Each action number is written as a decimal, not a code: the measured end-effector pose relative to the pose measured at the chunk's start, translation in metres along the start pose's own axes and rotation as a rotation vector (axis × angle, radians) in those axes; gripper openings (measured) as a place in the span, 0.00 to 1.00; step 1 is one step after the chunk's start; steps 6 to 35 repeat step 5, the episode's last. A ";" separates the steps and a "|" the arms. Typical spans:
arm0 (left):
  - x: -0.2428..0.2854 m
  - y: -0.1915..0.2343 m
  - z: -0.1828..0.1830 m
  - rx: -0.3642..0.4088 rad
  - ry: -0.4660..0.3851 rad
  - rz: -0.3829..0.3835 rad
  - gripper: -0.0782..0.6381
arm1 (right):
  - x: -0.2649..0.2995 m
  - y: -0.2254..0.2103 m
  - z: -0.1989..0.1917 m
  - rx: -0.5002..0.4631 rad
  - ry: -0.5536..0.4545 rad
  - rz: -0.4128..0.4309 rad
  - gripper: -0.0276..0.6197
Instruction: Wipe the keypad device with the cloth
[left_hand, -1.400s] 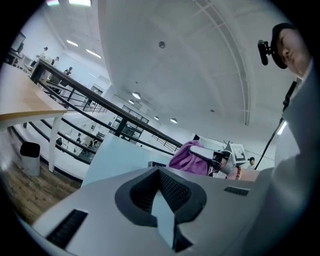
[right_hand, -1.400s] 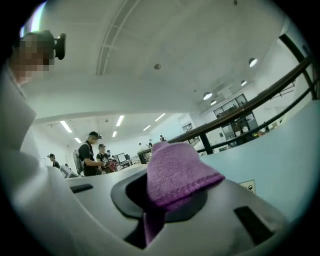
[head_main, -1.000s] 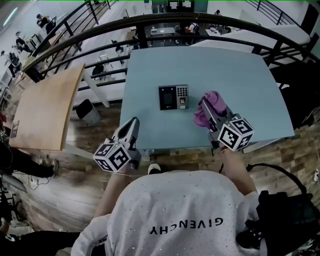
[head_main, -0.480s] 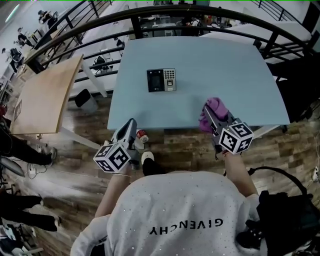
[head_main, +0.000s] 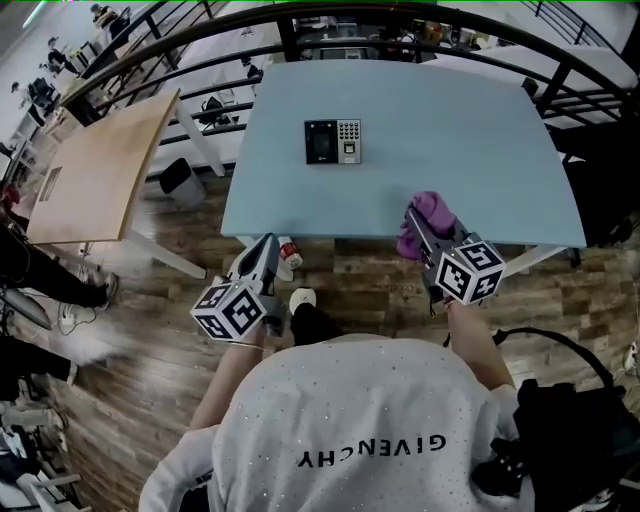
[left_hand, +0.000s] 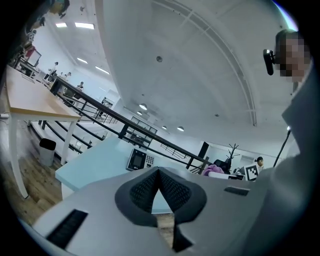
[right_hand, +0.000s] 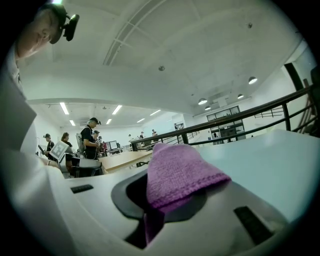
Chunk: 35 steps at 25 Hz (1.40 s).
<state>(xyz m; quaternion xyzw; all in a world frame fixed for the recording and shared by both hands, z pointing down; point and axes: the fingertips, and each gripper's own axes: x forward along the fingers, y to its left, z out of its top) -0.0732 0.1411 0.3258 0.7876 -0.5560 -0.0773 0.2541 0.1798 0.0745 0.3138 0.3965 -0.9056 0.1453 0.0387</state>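
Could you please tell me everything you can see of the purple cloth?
The purple cloth looks like soft, knitted fabric with a stitched hem. It is bunched and pinched between the jaws of the right gripper, with a fold draping over the jaw tips and a tail hanging below. It sits at the near edge of the pale blue table, well apart from the keypad device. Whether it touches the table cannot be told.

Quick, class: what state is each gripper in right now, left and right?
Left gripper: jaws closed, nothing between them.
Right gripper: jaws closed on the purple cloth.
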 end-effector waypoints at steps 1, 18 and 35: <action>0.001 -0.002 0.001 0.004 0.001 0.001 0.11 | 0.001 -0.002 0.000 0.002 0.000 -0.001 0.09; 0.004 -0.007 -0.001 0.004 0.010 0.006 0.11 | 0.001 -0.013 -0.001 0.010 0.003 -0.013 0.09; 0.004 -0.007 -0.001 0.004 0.010 0.006 0.11 | 0.001 -0.013 -0.001 0.010 0.003 -0.013 0.09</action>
